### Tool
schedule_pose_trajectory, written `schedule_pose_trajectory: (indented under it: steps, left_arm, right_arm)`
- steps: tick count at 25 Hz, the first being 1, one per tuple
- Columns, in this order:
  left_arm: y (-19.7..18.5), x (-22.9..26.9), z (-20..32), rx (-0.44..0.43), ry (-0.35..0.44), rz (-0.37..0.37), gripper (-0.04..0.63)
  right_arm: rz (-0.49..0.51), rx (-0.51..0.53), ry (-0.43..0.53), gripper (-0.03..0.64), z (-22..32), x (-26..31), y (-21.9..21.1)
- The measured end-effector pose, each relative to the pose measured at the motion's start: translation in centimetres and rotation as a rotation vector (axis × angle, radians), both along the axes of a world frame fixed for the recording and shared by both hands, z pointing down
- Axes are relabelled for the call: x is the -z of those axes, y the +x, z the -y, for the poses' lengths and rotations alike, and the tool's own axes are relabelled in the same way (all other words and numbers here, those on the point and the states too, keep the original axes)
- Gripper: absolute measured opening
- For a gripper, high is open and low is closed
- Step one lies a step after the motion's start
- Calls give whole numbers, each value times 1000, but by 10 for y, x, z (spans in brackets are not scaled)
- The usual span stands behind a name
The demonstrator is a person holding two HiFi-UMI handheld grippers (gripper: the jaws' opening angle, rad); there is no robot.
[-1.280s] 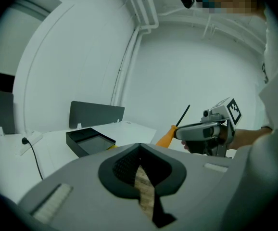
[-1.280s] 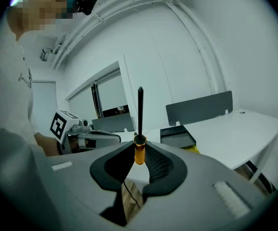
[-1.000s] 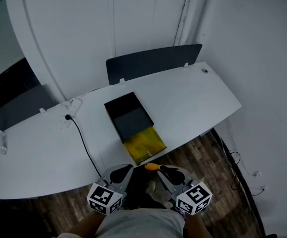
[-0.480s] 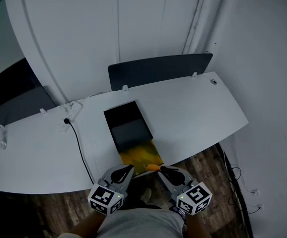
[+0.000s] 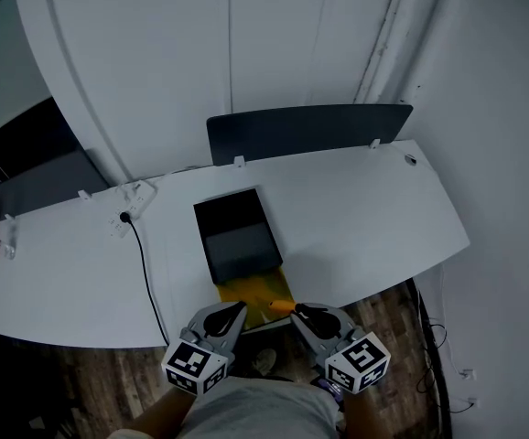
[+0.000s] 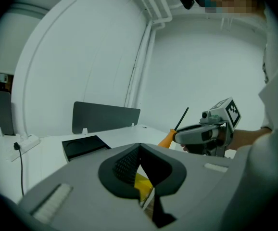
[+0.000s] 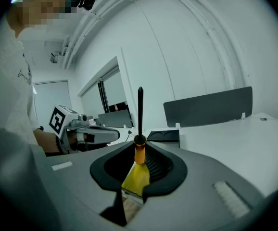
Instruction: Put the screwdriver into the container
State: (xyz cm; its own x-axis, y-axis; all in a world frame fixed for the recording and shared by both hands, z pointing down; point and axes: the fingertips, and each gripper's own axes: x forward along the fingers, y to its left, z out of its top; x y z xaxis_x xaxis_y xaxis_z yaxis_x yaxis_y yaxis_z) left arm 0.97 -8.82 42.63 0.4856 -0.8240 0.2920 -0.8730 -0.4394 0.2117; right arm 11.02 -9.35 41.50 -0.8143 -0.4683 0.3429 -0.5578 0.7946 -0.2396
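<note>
The right gripper (image 7: 140,150) has its jaws clamped on the orange handle of the screwdriver (image 7: 140,110). The dark shaft sticks straight out past the jaw tips, in line with them. The left gripper (image 6: 139,150) is just beside it, with its jaws together and nothing between them.

The black container (image 5: 228,207) sits open on the white surface (image 5: 365,218), ahead of both pairs of jaws. A yellow piece (image 5: 246,291) lies between the jaw tips and the container's near wall. I cannot tell whether it is a flap or a separate sheet.

The step in hand looks like carrying the tool forward to the box. To do it well, the right jaws should probably travel out over the yellow piece until the whole tool hangs above the opening. Then the shaft should tip along the box's long side, so that neither end catches a wall. Lowering close to the floor of the box before parting the jaws would stop the tool bouncing or rolling out. The left jaws seem best kept to the side, clear of the path.
</note>
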Motion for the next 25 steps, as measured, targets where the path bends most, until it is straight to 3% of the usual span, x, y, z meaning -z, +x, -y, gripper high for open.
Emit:
schedule_pose_trajectory:
  steps: [12, 25]
  left_arm:
    - [-23, -12, 16, 17, -46, 1, 2]
    - [-46, -35, 38, -43, -122, -3, 2]
  right_arm:
    - [-101, 8, -62, 83, 20, -37, -12]
    - [-333, 19, -142, 83, 32, -82, -31]
